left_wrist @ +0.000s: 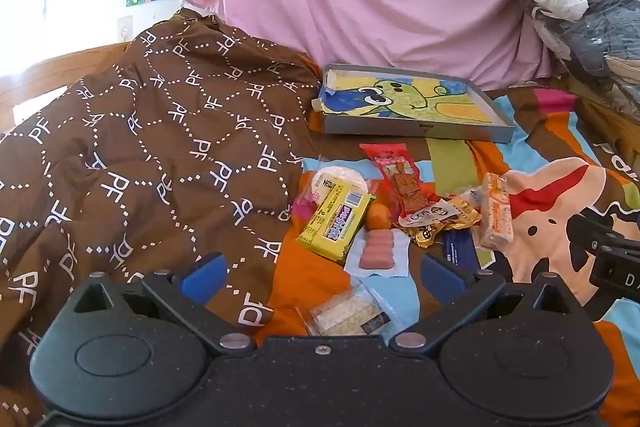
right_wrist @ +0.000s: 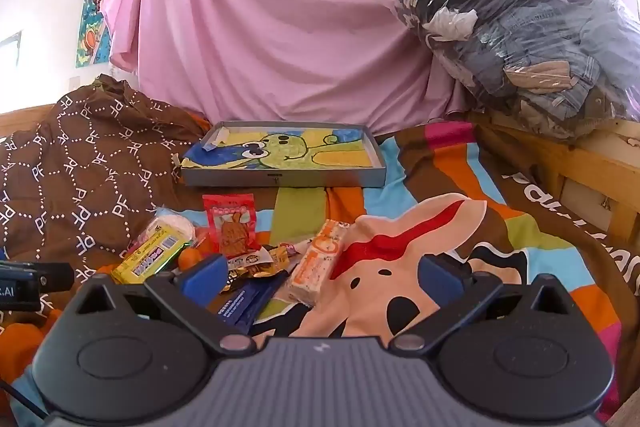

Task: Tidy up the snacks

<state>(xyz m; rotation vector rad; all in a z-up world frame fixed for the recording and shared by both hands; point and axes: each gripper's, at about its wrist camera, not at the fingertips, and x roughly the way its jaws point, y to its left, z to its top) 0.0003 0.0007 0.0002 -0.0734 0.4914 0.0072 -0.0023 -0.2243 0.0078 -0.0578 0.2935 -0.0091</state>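
Snacks lie in a loose pile on the striped bed sheet: a yellow packet point(left_wrist: 335, 220), a round white rice cracker point(left_wrist: 339, 180), a red jerky pouch point(left_wrist: 398, 178), a small orange point(left_wrist: 378, 215), pink wafers point(left_wrist: 377, 249), a gold wrapper point(left_wrist: 436, 220), an orange-white bar point(left_wrist: 497, 211) and a clear cracker pack point(left_wrist: 347, 314). Behind them a grey tray point(left_wrist: 416, 131) with a cartoon lining sits empty. My left gripper point(left_wrist: 322, 279) is open, low over the clear pack. My right gripper point(right_wrist: 322, 273) is open above the orange-white bar point(right_wrist: 318, 263) and a dark blue packet point(right_wrist: 246, 301).
A brown patterned duvet point(left_wrist: 140, 155) is heaped on the left. A pink sheet point(right_wrist: 280, 27) hangs behind the tray. A plastic bag of clothes point(right_wrist: 520, 27) rests on the wooden bed frame point(right_wrist: 560, 155) at the right. The cartoon-dog part of the sheet point(right_wrist: 400, 251) lies right of the pile.
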